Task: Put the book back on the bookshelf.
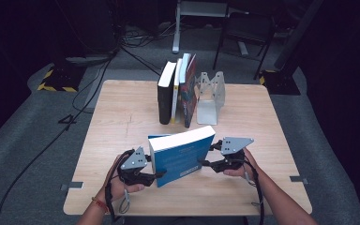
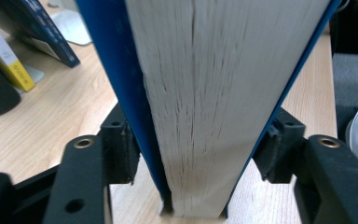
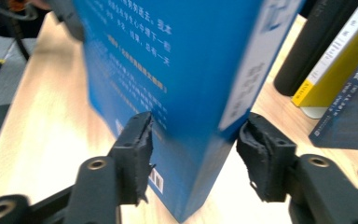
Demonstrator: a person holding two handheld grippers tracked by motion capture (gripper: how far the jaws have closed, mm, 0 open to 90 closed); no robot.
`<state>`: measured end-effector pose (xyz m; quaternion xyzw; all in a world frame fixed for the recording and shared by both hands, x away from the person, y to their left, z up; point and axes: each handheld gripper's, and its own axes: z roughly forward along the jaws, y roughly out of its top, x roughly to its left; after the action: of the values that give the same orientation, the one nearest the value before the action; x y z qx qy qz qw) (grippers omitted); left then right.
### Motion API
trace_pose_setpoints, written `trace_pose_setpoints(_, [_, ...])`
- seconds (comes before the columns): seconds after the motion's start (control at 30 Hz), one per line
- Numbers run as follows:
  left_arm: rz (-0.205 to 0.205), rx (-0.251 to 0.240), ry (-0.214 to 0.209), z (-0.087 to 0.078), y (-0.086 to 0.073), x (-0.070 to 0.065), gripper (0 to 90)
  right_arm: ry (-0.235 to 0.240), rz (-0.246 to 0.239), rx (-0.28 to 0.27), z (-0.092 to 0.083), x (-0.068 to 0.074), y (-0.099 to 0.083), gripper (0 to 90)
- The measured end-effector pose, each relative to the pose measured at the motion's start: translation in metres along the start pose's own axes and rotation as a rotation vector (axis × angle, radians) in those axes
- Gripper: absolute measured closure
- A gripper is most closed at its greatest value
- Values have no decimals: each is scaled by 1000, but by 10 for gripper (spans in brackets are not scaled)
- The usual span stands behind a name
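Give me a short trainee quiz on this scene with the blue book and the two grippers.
1. True or false: the blue book lies flat on the table.
2. How many books stand in the row beside the metal bookend?
3. Which part of the blue book faces the left gripper: the spine or the page edge?

Key:
1. False. It stands on its edge.
2. Three.
3. The page edge.

My left gripper and right gripper are black, each topped with a grey three-cornered plate, brass-ringed screw holes, trailing black cables; a red wristband.
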<state>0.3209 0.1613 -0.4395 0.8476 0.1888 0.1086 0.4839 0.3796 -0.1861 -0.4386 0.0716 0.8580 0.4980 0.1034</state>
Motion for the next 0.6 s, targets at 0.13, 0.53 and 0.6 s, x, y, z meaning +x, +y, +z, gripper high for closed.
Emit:
trace_pose_setpoints(0.13, [-27, -46, -16, -5, -2, 2, 392, 67, -23, 6, -13, 7, -2, 559])
trace_pose_setpoints(0.53, [-68, -81, 11, 3, 7, 1, 348, 41, -73, -94, -23, 36, 44, 546])
trace_pose_setpoints(0.6, [-72, -94, 19, 8, 8, 1, 313, 29, -63, -90, -25, 38, 47, 572])
